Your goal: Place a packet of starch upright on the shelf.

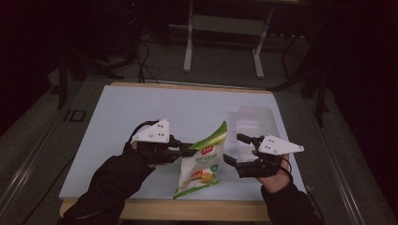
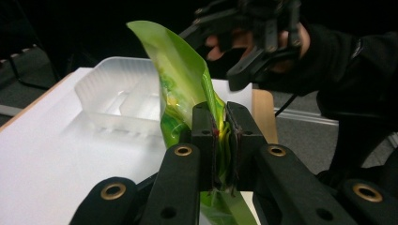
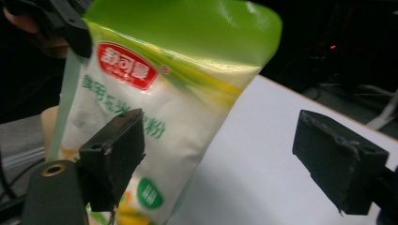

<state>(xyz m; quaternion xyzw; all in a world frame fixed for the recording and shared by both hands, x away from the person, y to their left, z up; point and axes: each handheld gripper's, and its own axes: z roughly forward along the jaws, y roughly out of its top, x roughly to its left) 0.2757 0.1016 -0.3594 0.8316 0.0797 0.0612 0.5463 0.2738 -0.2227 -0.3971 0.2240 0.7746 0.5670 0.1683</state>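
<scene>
Dim surroundings frame a white table [image 1: 141, 112] with a wooden front edge, seen from above. A green and white snack bag [image 1: 202, 161] is held upright above the near half of the table, its long axis running from a green top corner down to a bottom edge near the table's front. The bag's upper left edge is clamped between the closed jaws of the left gripper [image 1: 187, 151]; in the left gripper view the film is seen pinched tight between the two black pads. The right gripper [image 1: 237, 150] is held just to the bag's right, jaws spread wide, one jaw close against the bag's printed face and the other well clear over the table. A clear plastic tray [image 1: 253, 124] rests beyond the right gripper. The bag lies leftward of the open jaws, so a short sideways closing would probably be needed.
</scene>
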